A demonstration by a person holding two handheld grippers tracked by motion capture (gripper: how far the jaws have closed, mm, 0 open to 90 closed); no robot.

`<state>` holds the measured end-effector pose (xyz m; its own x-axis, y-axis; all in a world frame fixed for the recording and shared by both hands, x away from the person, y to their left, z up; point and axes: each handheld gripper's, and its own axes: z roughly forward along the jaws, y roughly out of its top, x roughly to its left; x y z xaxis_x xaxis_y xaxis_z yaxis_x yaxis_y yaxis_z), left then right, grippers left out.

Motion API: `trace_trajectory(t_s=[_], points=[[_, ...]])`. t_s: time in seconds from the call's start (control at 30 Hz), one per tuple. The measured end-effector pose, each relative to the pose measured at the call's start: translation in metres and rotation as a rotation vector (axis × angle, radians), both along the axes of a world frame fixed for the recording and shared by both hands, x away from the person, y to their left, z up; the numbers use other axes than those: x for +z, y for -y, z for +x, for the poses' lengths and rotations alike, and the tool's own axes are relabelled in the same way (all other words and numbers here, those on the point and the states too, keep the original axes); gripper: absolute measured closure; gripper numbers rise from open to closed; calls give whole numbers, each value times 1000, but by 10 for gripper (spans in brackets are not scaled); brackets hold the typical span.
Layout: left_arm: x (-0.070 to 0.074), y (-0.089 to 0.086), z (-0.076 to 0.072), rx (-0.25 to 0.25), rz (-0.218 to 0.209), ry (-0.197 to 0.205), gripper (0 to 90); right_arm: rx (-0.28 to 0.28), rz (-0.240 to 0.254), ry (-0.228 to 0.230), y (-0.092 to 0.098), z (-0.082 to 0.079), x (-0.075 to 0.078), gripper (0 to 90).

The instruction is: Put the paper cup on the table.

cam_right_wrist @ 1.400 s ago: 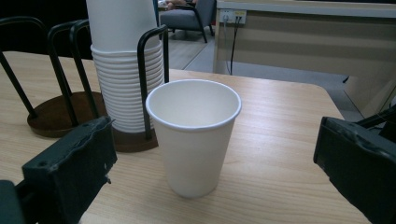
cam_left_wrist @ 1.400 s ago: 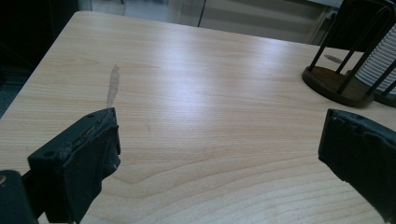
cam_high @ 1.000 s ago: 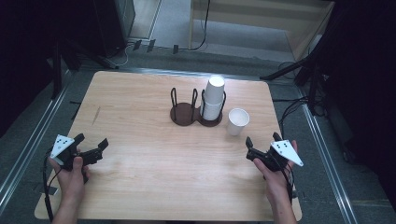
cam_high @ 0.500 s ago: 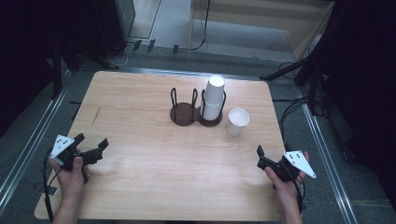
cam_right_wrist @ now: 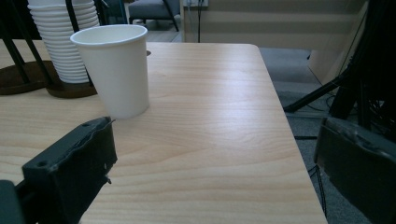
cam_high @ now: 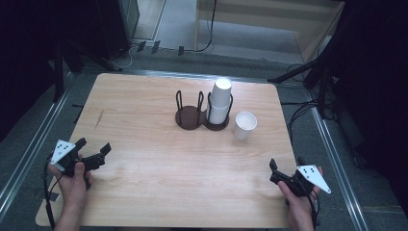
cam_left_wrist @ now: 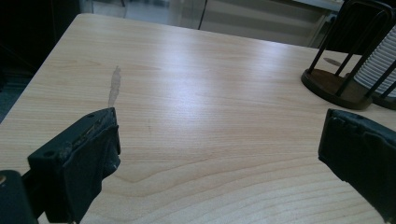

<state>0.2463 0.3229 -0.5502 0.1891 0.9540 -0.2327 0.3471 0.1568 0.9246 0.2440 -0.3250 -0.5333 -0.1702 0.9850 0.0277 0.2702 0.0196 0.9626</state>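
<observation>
Wooden table point(cam_high: 144, 125), and not much going on over it right now, so here's my read going left to right. Left gripper point(cam_high: 91, 153) sits at the near left corner of the table, jaws spread wide with nothing between them; in the left gripper view it's just bare wood out front. Further along, toward the middle back, there's the dark two-slot cup holder point(cam_high: 201, 118): its left slot point(cam_high: 188, 117) is empty, the right slot has a stack of white paper cups point(cam_high: 219, 102) standing in it. Just beside the holder on the right stands a single loose paper cup point(cam_high: 244, 125), upright on the table, touching nothing that I can see. Then the right gripper point(cam_high: 275, 172) at the near right edge, jaws also wide apart and holding nothing, well apart from that cup; its own view looks at the cup across the table. So my guess is one cup is already pulled off the stack and set down, and whatever's left (more cups, or filling that empty slot) hasn't begun, since both hands are parked near the person.
</observation>
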Motion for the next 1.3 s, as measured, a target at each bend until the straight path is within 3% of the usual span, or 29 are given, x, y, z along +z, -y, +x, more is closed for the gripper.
trace_trajectory(t_s=[0.27, 0.37, 0.47, 0.5, 0.63, 0.73, 0.77, 1.1, 1.3], points=[[0, 3, -1, -3, 21, 1, 0, 0, 6, -14, 14, -15, -4, 0], [0, 6, -3, -7, 48, 10, 0, 0, 32, -23, 22, -22, -4, 0], [0, 8, -3, -4, 66, 1, 0, 15, 59, -51, 25, -25, -7, 0], [-1, 10, -2, -1, 89, -11, 0, 21, 64, -58, 25, -25, -8, 0], [0, 11, -2, 6, 102, -15, 0, 29, 72, -58, 21, -27, -7, 0], [0, 11, -3, 25, 107, -15, 0, 23, 51, -61, 19, -26, -8, 0], [0, 11, -4, 59, 115, -10, 0, 14, 26, -65, 18, -26, -10, 7], [0, 8, -6, 71, 88, -3, 0, -13, 31, -66, 19, -27, -12, 11], [0, 5, -8, 64, 55, 12, 0, -63, 33, -53, 18, -27, -12, 52]])
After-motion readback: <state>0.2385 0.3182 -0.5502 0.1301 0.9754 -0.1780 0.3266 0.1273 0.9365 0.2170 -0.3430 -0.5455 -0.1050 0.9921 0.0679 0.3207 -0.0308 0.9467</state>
